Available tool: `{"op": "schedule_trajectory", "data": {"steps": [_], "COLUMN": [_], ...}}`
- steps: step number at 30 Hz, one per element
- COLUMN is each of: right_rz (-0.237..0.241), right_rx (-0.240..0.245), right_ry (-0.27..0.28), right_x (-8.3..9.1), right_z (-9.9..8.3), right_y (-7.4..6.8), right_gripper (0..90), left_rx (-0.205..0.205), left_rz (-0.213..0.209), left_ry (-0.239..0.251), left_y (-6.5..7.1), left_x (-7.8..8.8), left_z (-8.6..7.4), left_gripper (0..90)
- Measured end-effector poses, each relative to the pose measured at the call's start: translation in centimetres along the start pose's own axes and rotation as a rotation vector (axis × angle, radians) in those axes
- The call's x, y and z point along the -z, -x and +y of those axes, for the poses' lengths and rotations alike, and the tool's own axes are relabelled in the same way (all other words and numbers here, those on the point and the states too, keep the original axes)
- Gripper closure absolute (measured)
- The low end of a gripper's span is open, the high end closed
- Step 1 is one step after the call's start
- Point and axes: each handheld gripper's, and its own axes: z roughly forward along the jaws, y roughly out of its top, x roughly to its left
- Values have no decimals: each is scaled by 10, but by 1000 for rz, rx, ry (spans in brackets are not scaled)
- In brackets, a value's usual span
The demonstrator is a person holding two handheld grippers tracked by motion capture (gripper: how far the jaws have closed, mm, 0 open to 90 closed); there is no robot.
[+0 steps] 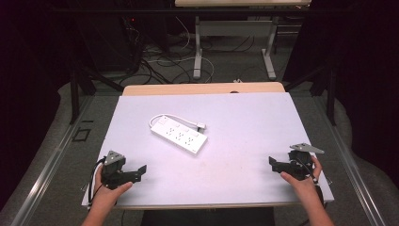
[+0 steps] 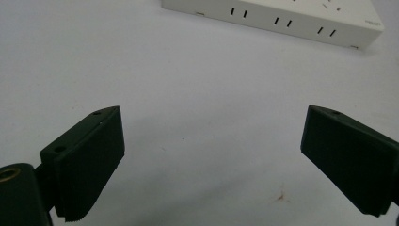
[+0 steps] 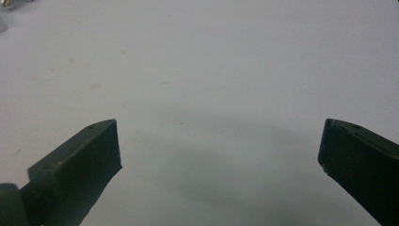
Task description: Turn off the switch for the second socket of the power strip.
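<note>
A white power strip (image 1: 179,135) with several sockets lies flat left of the table's centre, its cord looped behind it and the plug (image 1: 201,126) resting at its far side. My left gripper (image 1: 141,169) rests low near the front left corner, open and empty, pointing toward the middle. In the left gripper view the strip's side (image 2: 282,16) runs along the top, well beyond the wide-apart jaws (image 2: 211,141). My right gripper (image 1: 272,163) sits near the front right corner, open, with bare table between its fingertips (image 3: 219,141).
The white table top (image 1: 235,122) has a wooden far edge. Beyond it stand the legs of another table (image 1: 197,52) and tangled cables on the floor. Dark curtains close both sides.
</note>
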Motion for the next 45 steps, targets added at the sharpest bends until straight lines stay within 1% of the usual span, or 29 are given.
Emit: {"op": "schedule_trajectory", "data": {"steps": [1, 2, 3, 5, 6, 9, 11, 12, 13, 15, 16, 19, 20, 22, 23, 25, 27, 28, 29, 32, 33, 34, 36, 39, 41, 42, 45], "right_rz": [0, 8, 9, 3, 12, 21, 31, 40, 35, 35, 31, 29, 22, 38, 43, 41, 44, 31, 39, 37, 43, 43, 37, 34, 31, 30, 27], "right_rx": [0, -14, -17, -14, -14, -8, -23, -21, -21, -13, -19, -20, -13, -23, -24, -24, -24, -22, -20, -19, -26, -26, -16, -18, -23, -43, -44], "right_ry": [0, 11, 19, 36, 28, 34, 43, 50, 59, 64, 67, 68, 77, 70, 72, 76, 73, 81, 73, 64, 59, 59, 59, 60, 61, 57, 45], "right_x": [0, 2, 3, 3, 4, 5, 7, 9, 10, 12, 13, 13, 12, 13, 14, 14, 15, 14, 14, 13, 13, 13, 12, 12, 12, 13, 14], "right_z": [0, 0, 1, 2, 2, 2, 3, 3, 4, 4, 5, 5, 4, 4, 4, 4, 3, 3, 3, 2, 2, 2, 2, 2, 1, 1, 1], "right_y": [0, -3, -4, -7, -8, -11, -13, -14, -15, -16, -17, -17, -17, -17, -17, -18, -20, -21, -21, -21, -22, -22, -22, -21, -20, -21, -20], "right_gripper": [0, 0, 0, 0, 0, 0, 0, 0, 0, 0, 0, 0, 0, 0, 0, 0, 0, 0, 0, 0, 0, 0, 0, 0, 0, 0, 0], "left_rx": [7, 15, 21, 28, 32, 41, 45, 51, 45, 57, 61, 63, 67, 77, 77, 75, 80, 84, 88, 86, 80, 80, 75, 61, 49, 44, 37], "left_rz": [4, 3, 10, 15, 19, 17, 15, 11, 10, 10, 7, 8, 9, 6, 6, 13, 10, 10, 13, 16, 19, 19, 20, 21, 20, 19, 17], "left_ry": [9, 17, 36, 37, 46, 64, 67, 68, 63, 72, 81, 90, 94, 104, 104, 108, 111, 111, 116, 116, 115, 115, 117, 120, 124, 122, 126], "left_y": [0, 0, 0, 0, 0, 1, 1, 1, 1, 2, 3, 3, 4, 6, 6, 6, 6, 6, 6, 6, 6, 6, 7, 9, 10, 11, 13], "left_x": [1, 2, 2, 4, 6, 7, 8, 9, 10, 10, 12, 14, 15, 17, 17, 18, 19, 20, 21, 22, 22, 22, 22, 23, 24, 25, 27], "left_z": [0, 0, 0, 1, 2, 4, 4, 5, 6, 8, 11, 15, 16, 21, 21, 24, 28, 30, 32, 39, 44, 44, 49, 56, 61, 64, 72], "left_gripper": [67, 70, 70, 71, 71, 70, 71, 72, 74, 76, 77, 77, 80, 88, 94, 105, 120, 125, 143, 150, 154, 157, 159, 162, 164, 166, 168]}}
